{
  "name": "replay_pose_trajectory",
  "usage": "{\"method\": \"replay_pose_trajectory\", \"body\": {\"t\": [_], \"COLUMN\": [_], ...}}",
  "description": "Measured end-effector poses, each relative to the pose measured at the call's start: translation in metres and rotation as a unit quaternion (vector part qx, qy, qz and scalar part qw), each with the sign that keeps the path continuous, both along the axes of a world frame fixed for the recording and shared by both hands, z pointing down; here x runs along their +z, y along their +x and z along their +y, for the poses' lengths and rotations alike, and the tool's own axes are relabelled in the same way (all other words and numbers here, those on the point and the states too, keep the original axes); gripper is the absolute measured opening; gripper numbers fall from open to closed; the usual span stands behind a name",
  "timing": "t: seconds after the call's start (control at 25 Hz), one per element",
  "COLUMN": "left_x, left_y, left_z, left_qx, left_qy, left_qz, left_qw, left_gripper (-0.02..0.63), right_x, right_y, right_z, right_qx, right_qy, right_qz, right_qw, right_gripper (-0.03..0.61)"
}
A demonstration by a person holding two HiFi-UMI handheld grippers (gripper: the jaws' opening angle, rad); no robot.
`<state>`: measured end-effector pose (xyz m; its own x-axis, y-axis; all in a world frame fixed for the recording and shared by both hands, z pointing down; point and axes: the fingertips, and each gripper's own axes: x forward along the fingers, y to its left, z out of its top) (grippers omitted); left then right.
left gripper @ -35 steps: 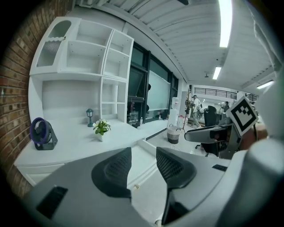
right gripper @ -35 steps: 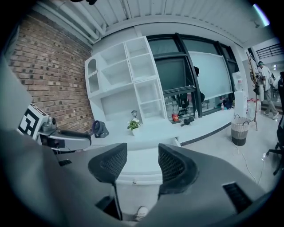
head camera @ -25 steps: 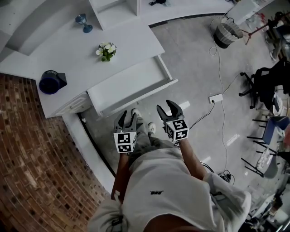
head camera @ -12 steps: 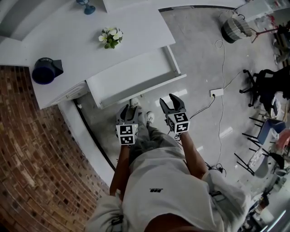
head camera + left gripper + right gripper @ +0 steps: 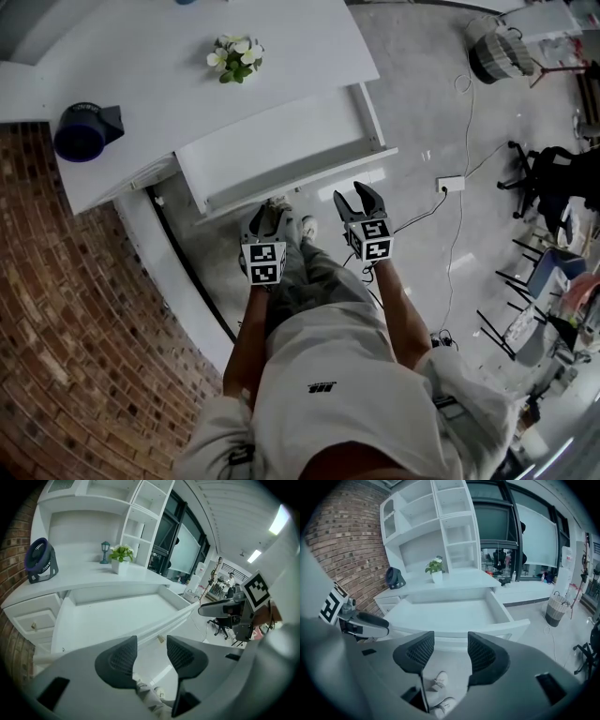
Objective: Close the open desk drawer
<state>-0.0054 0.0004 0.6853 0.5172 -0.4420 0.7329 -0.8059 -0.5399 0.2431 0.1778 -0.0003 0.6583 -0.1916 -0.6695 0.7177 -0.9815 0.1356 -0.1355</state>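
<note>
A red-brown brick wall [image 5: 56,309] fills the left edge of the head view. Beside it stands the white desk [image 5: 141,89], with a dark blue round fan [image 5: 82,133] near its left end and a small potted plant with white flowers [image 5: 234,56] further right on the top. Below the plant, the wide white desk drawer [image 5: 281,141] is pulled well out towards the person, and its flat bottom is bare. Its front panel [image 5: 300,178] lies nearest the person.

The left gripper [image 5: 266,216] hangs just short of that panel, over the grey floor, without touching it. In the left gripper view its dark ribbed pads [image 5: 123,657] stand apart with nothing between them, and the drawer [image 5: 117,616] lies ahead. A light shoe [image 5: 306,228] shows between the two grippers.

The right gripper [image 5: 358,197] is held at about the same level, near the drawer's right corner but clear of it. Its jaws are likewise spread and empty in the right gripper view, where the drawer [image 5: 445,613] sits straight ahead.

Further right, a white power strip [image 5: 450,184] lies on the floor with its cable, a woven basket [image 5: 497,54] stands near the top, and a black office chair [image 5: 553,178] is at the edge.
</note>
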Motion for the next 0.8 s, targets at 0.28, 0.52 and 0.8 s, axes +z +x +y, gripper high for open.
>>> {"method": "replay_pose_trajectory", "body": {"t": [0.28, 0.52, 0.8], "left_x": [0.028, 0.035, 0.036], "left_y": [-0.001, -0.003, -0.006], "left_z": [0.000, -0.003, -0.005], "left_qx": [-0.002, -0.007, -0.021], "left_qy": [-0.025, -0.029, -0.034], "left_qz": [-0.007, -0.010, -0.009], "left_qw": [0.9997, 0.9995, 0.9992], "left_gripper": [0.221, 0.247, 0.250], "right_x": [0.030, 0.041, 0.046], "right_y": [-0.003, 0.001, 0.001], "right_z": [-0.002, -0.011, -0.024], "right_qx": [-0.013, -0.006, -0.017], "right_qy": [-0.024, -0.035, -0.039], "right_qz": [0.012, 0.010, 0.013], "right_qw": [1.000, 0.999, 0.999], "right_gripper": [0.222, 0.224, 0.224]}}
